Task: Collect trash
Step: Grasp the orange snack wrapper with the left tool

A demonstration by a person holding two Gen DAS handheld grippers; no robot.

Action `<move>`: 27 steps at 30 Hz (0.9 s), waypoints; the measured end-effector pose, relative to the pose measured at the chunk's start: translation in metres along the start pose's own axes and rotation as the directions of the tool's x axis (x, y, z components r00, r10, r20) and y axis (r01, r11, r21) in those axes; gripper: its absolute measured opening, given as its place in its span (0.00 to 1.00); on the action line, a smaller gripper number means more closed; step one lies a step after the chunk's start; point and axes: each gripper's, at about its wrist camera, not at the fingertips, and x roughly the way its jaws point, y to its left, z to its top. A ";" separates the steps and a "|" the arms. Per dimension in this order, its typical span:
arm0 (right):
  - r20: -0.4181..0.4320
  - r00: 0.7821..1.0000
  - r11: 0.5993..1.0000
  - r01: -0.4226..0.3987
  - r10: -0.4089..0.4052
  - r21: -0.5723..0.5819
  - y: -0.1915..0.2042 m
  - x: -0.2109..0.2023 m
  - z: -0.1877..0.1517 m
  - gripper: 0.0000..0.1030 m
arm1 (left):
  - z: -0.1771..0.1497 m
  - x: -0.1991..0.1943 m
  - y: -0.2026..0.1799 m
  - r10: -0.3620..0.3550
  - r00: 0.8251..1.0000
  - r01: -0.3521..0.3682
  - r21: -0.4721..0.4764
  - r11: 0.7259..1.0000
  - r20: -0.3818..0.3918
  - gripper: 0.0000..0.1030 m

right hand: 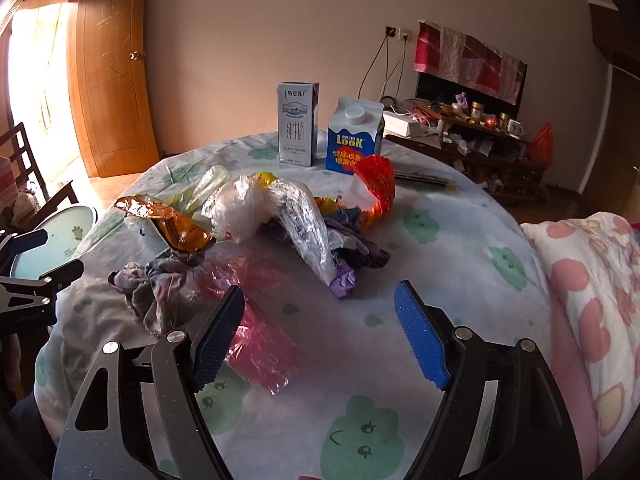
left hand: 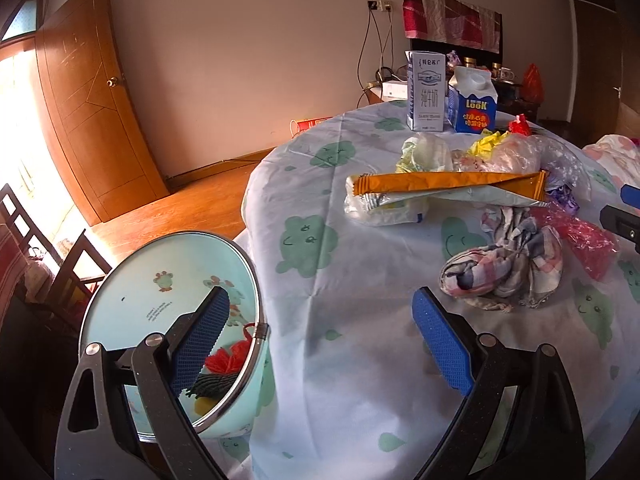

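Observation:
A pile of wrappers lies on the clothed table [left hand: 360, 280]: a long orange wrapper [left hand: 444, 184], clear plastic bags [right hand: 272, 208], a red plastic bag [right hand: 256, 320], a crumpled cloth [left hand: 504, 268] and purple wrappers [right hand: 352, 256]. A mint bin [left hand: 168, 300] stands at the table's left edge with some bits inside. My left gripper [left hand: 320, 340] is open, its left finger over the bin's mouth. My right gripper [right hand: 320, 336] is open and empty, its left finger over the red bag.
Two milk cartons [right hand: 298, 124] [right hand: 352, 136] stand at the table's far side. A pink quilt [right hand: 592, 300] lies at the right. A wooden door [left hand: 92, 112], dark chairs [left hand: 44, 248] and a cluttered sideboard [right hand: 480, 136] surround the table.

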 end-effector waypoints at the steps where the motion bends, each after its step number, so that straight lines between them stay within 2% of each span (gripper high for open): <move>1: -0.003 1.000 1.000 -0.008 0.008 -0.003 0.000 0.000 -0.002 0.74 | -0.001 0.002 -0.003 0.001 1.000 -0.001 0.005 1.000 -0.005 0.88; 8: -0.052 0.993 0.995 -0.101 0.102 0.022 0.008 0.012 -0.006 0.67 | 0.001 0.005 -0.001 0.005 1.000 -0.005 0.005 1.000 -0.012 0.88; 12: -0.129 0.974 0.982 -0.185 0.189 0.041 0.016 0.024 -0.009 0.61 | 0.004 0.005 0.001 -0.005 1.000 0.005 0.001 1.000 -0.009 0.88; 14: -0.145 0.970 0.981 -0.193 0.194 0.025 0.021 0.024 -0.012 0.49 | 0.005 0.003 -0.001 -0.014 1.000 0.014 0.007 1.000 -0.002 0.88; 21: -0.151 0.967 0.978 -0.208 0.207 0.011 0.027 0.023 -0.014 0.32 | 0.008 -0.001 -0.014 -0.050 0.999 0.050 0.037 0.998 0.014 0.88; 27: -0.114 0.972 0.978 -0.207 0.207 0.006 0.023 0.011 -0.014 0.35 | 0.011 -0.013 -0.010 -0.068 0.997 0.068 0.010 0.998 0.023 0.88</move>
